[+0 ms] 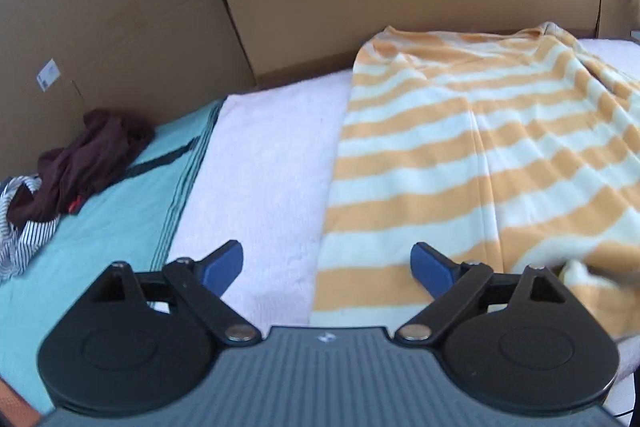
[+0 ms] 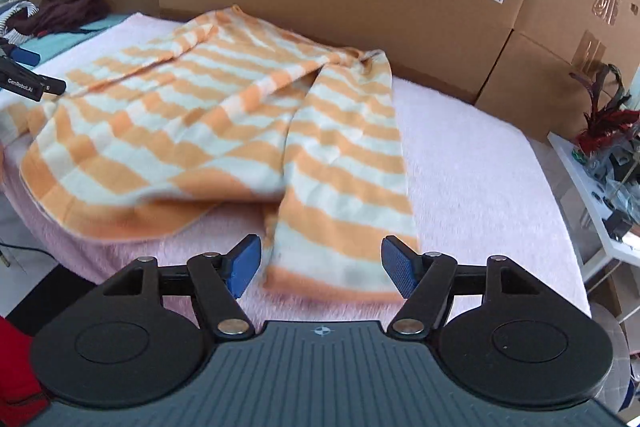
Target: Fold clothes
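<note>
Left wrist view: the left gripper gapes wide over the striped garment's edge. The right gripper, jaws apart, frames its sleeve end, pads not pressing.

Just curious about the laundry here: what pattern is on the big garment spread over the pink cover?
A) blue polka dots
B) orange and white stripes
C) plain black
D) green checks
B: the spread garment shows broad orange and white bands across its whole width on the pink cover.
</note>
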A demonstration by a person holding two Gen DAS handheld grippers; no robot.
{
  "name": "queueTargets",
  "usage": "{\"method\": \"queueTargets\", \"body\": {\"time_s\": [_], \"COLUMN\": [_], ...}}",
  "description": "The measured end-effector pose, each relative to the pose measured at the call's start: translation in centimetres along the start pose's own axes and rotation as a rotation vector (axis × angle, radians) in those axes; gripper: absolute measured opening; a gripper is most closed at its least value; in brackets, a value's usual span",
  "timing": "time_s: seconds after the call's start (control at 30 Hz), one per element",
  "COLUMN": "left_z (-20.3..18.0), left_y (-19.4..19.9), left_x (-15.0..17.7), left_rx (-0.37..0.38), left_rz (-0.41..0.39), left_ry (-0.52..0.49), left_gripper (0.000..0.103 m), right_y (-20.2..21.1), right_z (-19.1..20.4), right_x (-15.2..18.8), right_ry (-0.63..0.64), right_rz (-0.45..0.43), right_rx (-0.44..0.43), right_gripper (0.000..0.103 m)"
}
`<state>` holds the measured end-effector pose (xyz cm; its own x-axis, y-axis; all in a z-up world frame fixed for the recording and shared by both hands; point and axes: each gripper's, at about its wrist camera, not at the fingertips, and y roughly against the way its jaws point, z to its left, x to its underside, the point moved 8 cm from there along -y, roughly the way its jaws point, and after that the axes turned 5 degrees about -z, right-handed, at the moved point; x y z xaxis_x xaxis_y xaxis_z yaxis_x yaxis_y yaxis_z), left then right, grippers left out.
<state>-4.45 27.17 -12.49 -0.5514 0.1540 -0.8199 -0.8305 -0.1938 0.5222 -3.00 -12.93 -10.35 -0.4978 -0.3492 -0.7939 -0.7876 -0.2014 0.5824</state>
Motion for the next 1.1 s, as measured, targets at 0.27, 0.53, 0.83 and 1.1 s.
{"method": "queueTargets", "body": {"time_s": [0.27,0.53,0.83,1.1], "left_z": [-0.1,1.7,5.2,2.0], "left_y": [-0.2,-2.1,-2.6,-1.4], "left_x": [-0.2,-1.0,-2.1,-0.6], "left_rx": [-0.027,-0.189,-0.124,-0.019], "left_rz": [-0.027,-0.010,-0.001,-0.011], "left_ry": [0.053,-0.006,0.119,0.016], "left_gripper": [0.059,0.011,0.033,0.091], "right_y": [-1.6,1.2,-3.0,-6.4], "right_z": [-2.7,-10.4,-19.5,-17.9], "right_x": [0.7,-2.7,-5.1,-2.2], "right_ry": [-0.248,-0.290,-0.333,-0.269], "right_rz": [-0.001,-0.136,-0.158,-0.029], "right_rx": [0.073,0.337,0.564,0.628], "right_gripper": [0.022,0.015,0.016,0.037]}}
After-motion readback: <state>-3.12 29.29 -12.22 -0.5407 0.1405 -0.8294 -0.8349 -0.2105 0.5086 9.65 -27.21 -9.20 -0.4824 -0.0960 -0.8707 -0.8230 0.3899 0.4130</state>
